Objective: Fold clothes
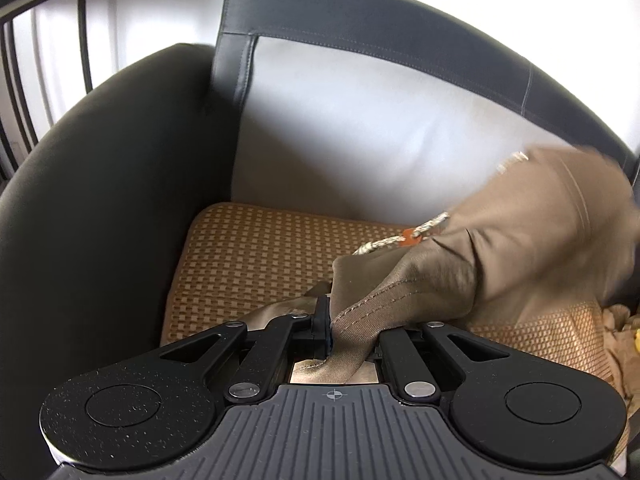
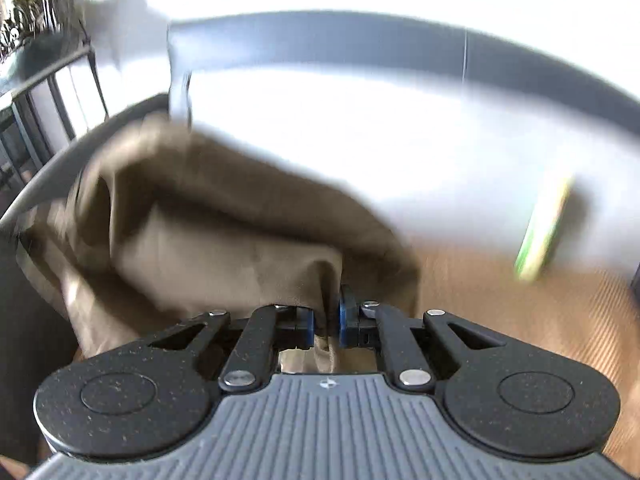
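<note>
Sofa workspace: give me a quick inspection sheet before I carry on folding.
Surface: woven seat mat on a black sofa.
Job's things: brown garment, lifted and stretched between both grippers.
Clutter: beige cloth at the mat's right edge; blurred green-and-white object against the backrest.
Grippers: left gripper shut on the garment's stitched hem; right gripper shut on a fold.
Cables: nothing seen.
Surroundings: white wall, dark metal rack at left.
</note>
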A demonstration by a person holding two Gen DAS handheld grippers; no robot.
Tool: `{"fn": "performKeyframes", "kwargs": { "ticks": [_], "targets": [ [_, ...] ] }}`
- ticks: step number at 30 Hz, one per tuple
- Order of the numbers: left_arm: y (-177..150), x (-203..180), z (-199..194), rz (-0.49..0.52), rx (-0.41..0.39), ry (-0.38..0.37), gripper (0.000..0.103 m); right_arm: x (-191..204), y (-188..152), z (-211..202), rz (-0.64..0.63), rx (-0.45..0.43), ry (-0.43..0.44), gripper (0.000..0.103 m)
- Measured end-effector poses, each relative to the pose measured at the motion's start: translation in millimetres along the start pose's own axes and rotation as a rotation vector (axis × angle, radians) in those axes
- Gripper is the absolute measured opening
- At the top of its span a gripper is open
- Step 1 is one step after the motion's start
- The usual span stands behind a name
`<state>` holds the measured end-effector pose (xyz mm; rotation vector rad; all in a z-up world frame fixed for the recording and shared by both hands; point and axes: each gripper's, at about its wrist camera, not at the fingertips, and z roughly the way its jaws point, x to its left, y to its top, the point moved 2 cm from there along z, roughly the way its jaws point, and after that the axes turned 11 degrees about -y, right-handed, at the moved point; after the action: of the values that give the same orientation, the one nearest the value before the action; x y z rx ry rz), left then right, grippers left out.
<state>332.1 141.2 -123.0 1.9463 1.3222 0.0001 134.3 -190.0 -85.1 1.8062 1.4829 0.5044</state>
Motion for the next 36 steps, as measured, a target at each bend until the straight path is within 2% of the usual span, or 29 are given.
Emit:
{"fn": "performKeyframes", "kwargs": {
  "ticks": [4, 6, 7, 8, 9, 11, 14, 16, 19, 24, 27, 30, 36],
  "targets": [
    [-6, 4, -4, -0.020, -0.014, 0.006, 0.003, 7, 92, 34, -0.086, -0.137, 0.036, 0.012],
    [-11, 9, -6, -0.039, -0.018, 0.016, 0.003, 28, 129, 55, -0.135, -0.185, 0.082, 0.013],
    [-15, 14, -6, -0.064, -0.018, 0.022, 0.004, 40, 139, 64, -0.138, -0.197, 0.110, 0.017],
    [-18, 19, -6, -0.086, -0.016, 0.030, 0.004, 51, 146, 72, -0.129, -0.204, 0.141, 0.025],
    [-21, 24, -6, -0.106, -0.015, 0.038, 0.004, 63, 154, 80, -0.120, -0.210, 0.172, 0.044],
    [-28, 33, -6, -0.150, -0.020, 0.041, 0.004, 86, 168, 96, -0.103, -0.223, 0.233, 0.067],
    [-32, 40, -6, -0.178, -0.024, 0.035, 0.004, 93, 173, 92, -0.144, -0.265, 0.273, 0.067],
    [-31, 39, -5, -0.173, -0.023, 0.037, 0.004, 83, 162, 76, -0.181, -0.263, 0.276, 0.067],
    [-30, 39, -4, -0.169, -0.015, 0.048, 0.004, 60, 132, 71, -0.241, -0.213, 0.284, 0.068],
    [-40, 41, -5, -0.183, 0.006, 0.083, 0.006, 10, 69, 89, -0.279, -0.024, 0.307, 0.072],
    [-47, 38, -6, -0.190, 0.016, 0.125, 0.008, -2, 34, 121, -0.249, 0.106, 0.364, 0.074],
    [-54, 42, -6, -0.245, -0.004, 0.164, 0.010, -1, -3, 165, -0.159, 0.227, 0.421, 0.075],
    [-71, 65, 7, -0.331, -0.016, 0.335, 0.011, -2, -87, 249, 0.040, 0.411, 0.530, 0.077]
  ]
}}
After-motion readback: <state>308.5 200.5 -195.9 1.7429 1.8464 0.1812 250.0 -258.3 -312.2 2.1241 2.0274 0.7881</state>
